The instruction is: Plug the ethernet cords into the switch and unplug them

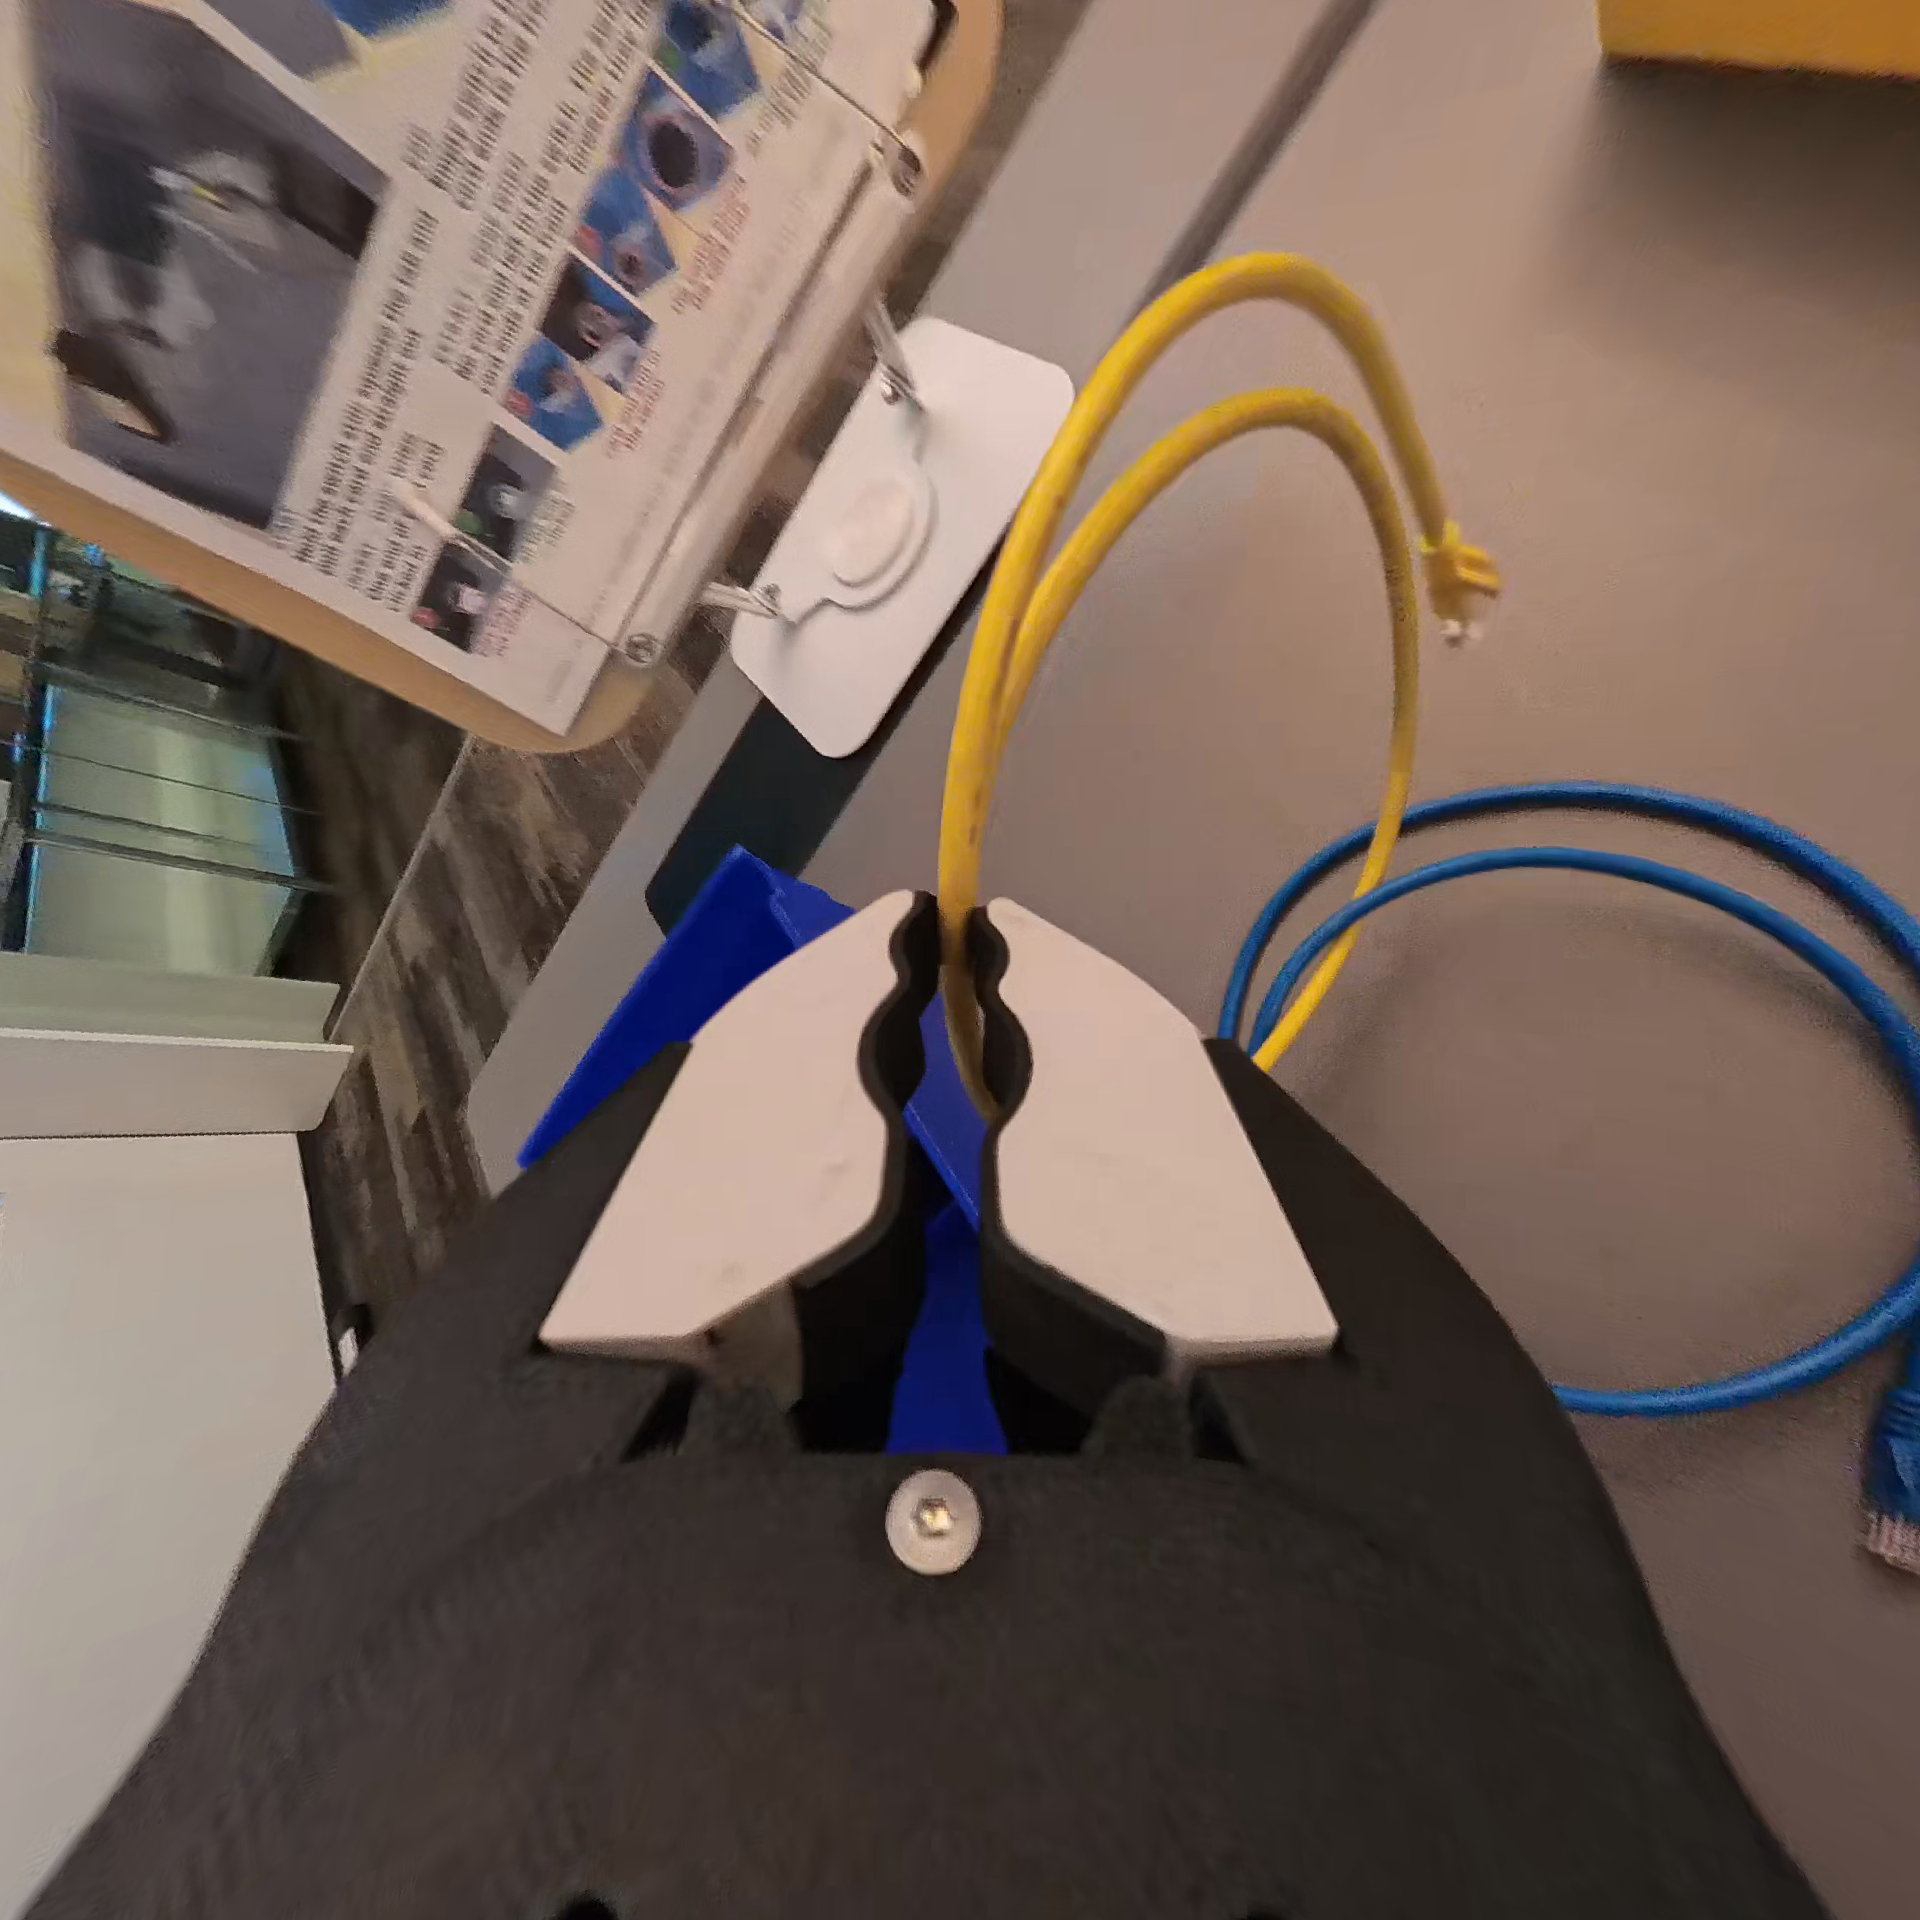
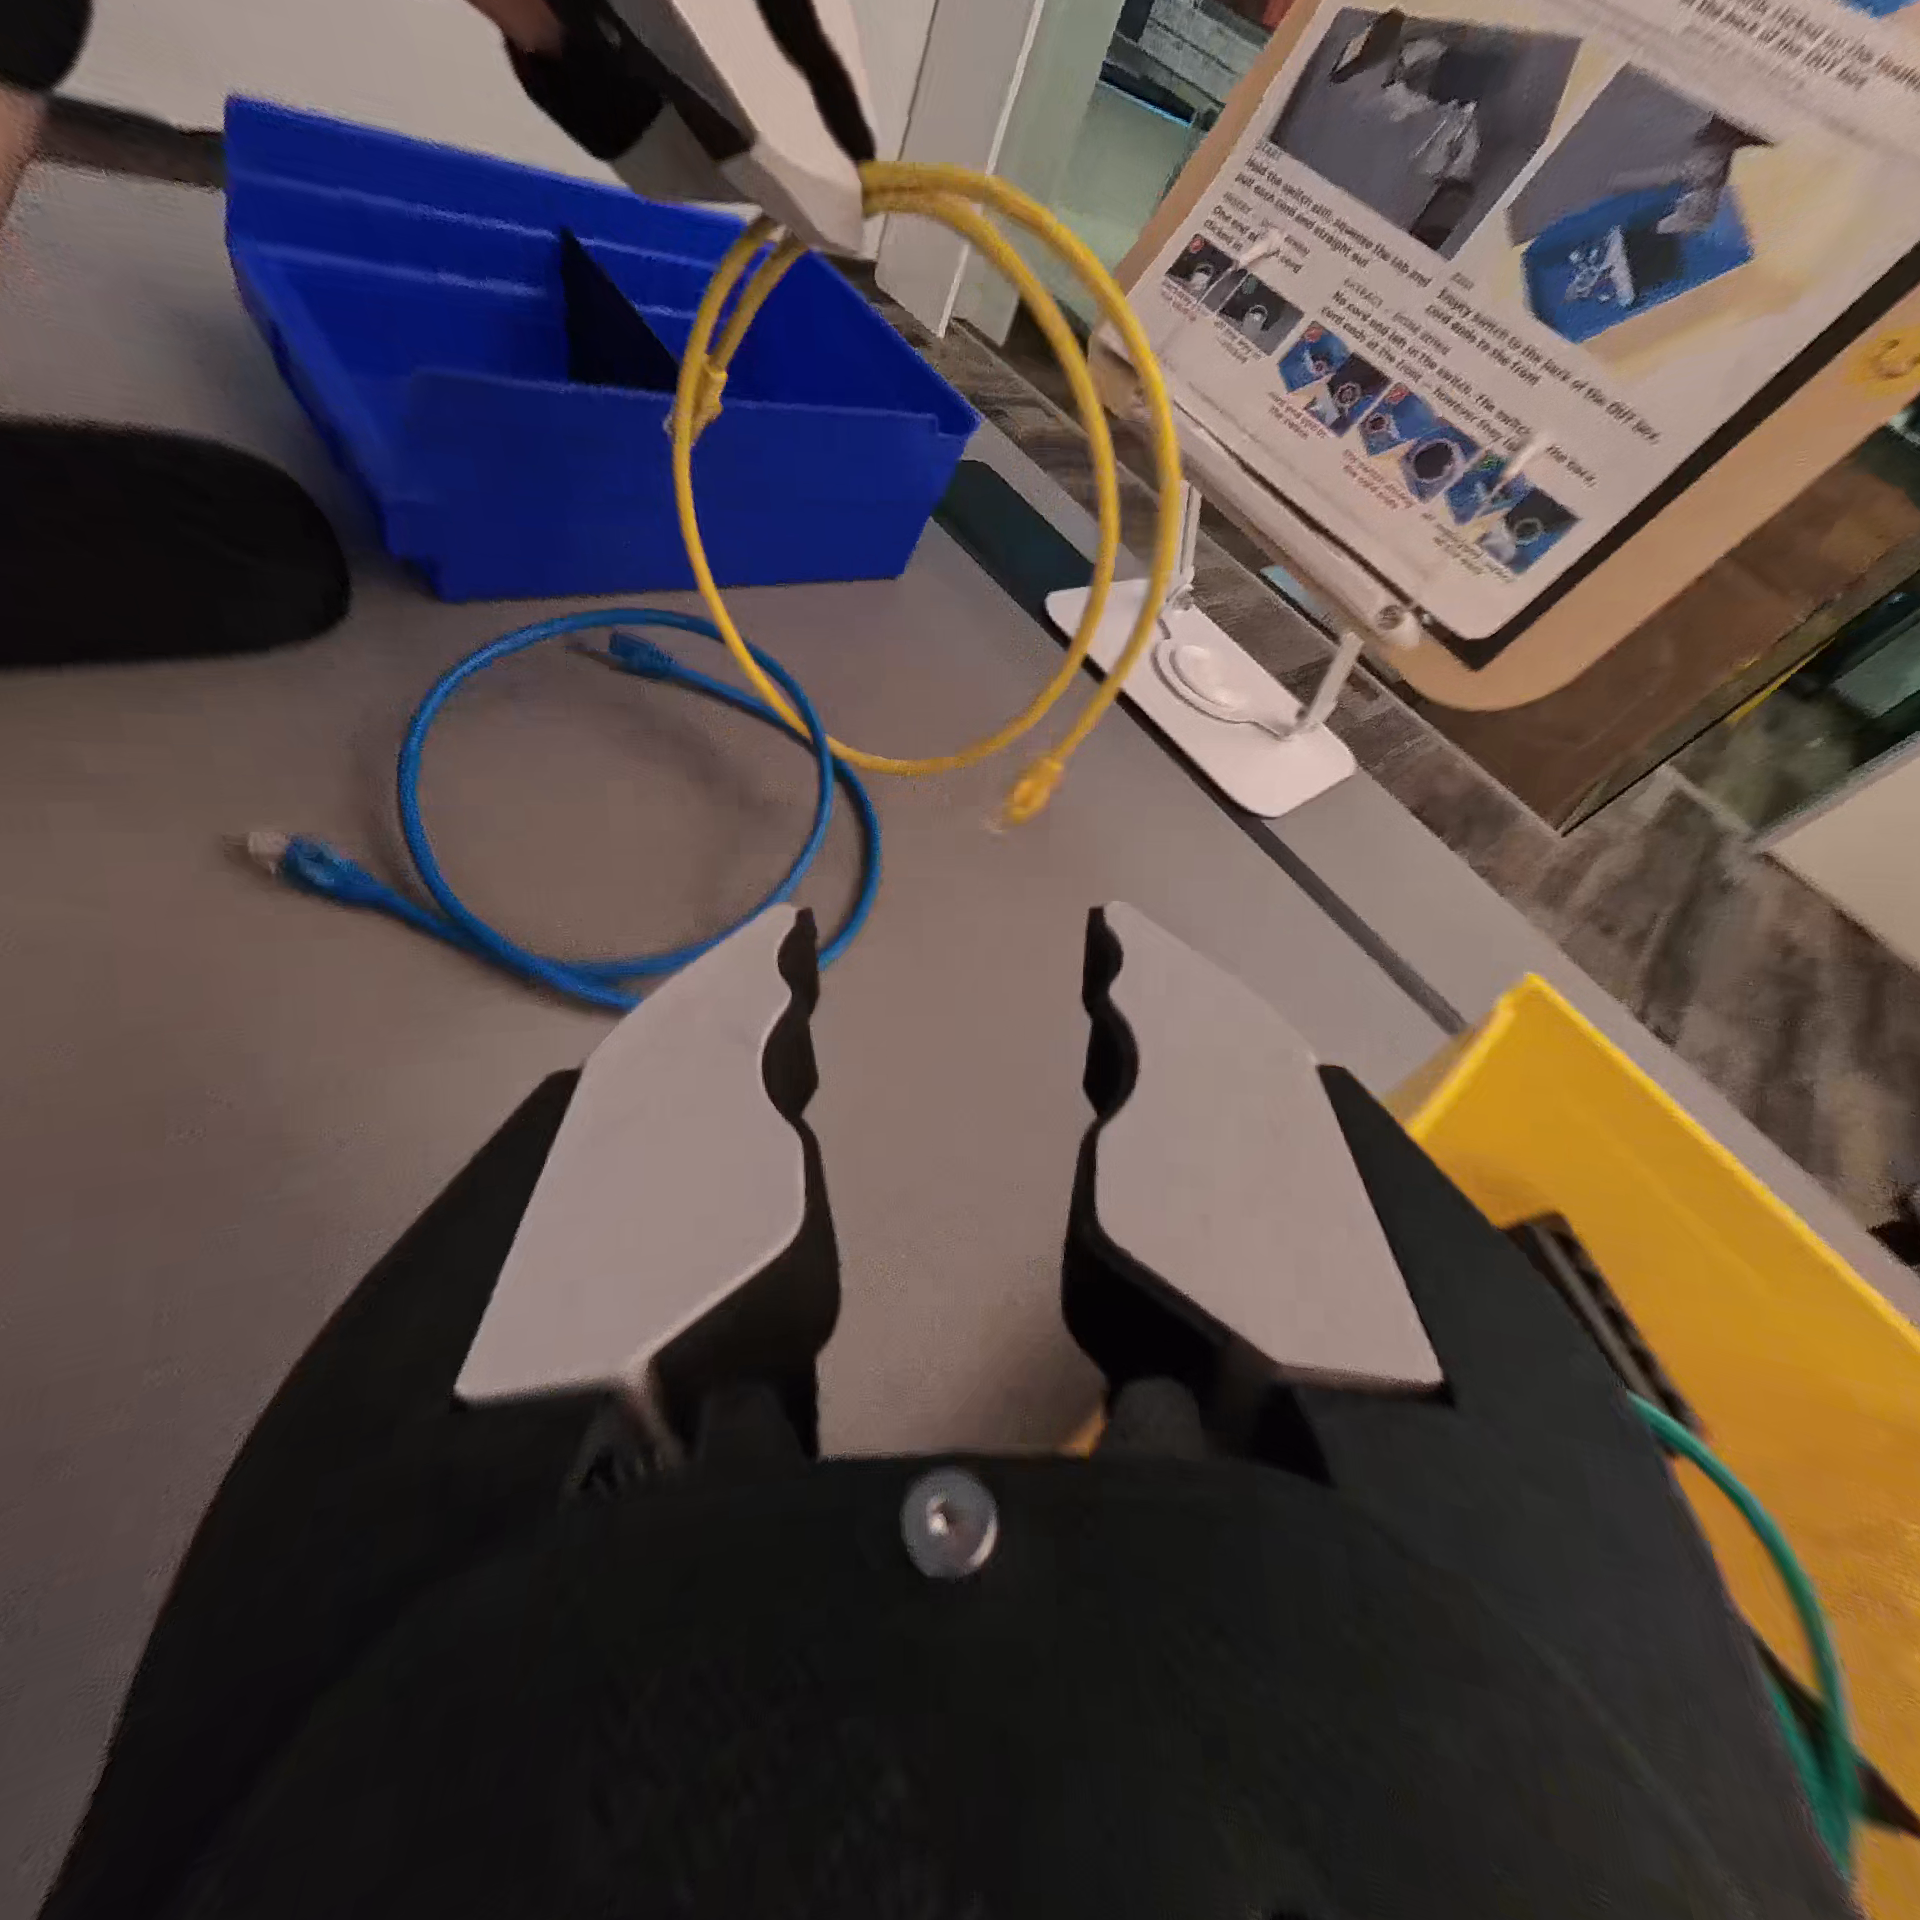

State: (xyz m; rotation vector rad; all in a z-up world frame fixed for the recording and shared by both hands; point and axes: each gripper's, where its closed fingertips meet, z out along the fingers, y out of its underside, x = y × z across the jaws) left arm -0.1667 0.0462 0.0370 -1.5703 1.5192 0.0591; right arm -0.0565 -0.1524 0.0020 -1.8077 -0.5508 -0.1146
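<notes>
My left gripper [image 1: 956, 920] is shut on a yellow ethernet cord [image 1: 1049, 520] and holds its coil in the air. In the right wrist view the left gripper [image 2: 831, 208] hangs the yellow cord [image 2: 1101, 457] above the grey table, one plug [image 2: 1034, 784] dangling low. A blue ethernet cord [image 2: 623, 810] lies coiled on the table; it also shows in the left wrist view [image 1: 1662, 831]. My right gripper [image 2: 945, 925] is open and empty above the table, short of both cords. No switch is visible.
A blue bin [image 2: 582, 416] with a dark divider stands at the back left. A yellow bin [image 2: 1662, 1299] with a green cord [image 2: 1787, 1579] is at the right. An instruction sheet on a white stand [image 2: 1226, 686] sits at the table's far edge. A dark sleeve [image 2: 145, 540] is at left. My hands' fingertips stand some 25 cm from each other.
</notes>
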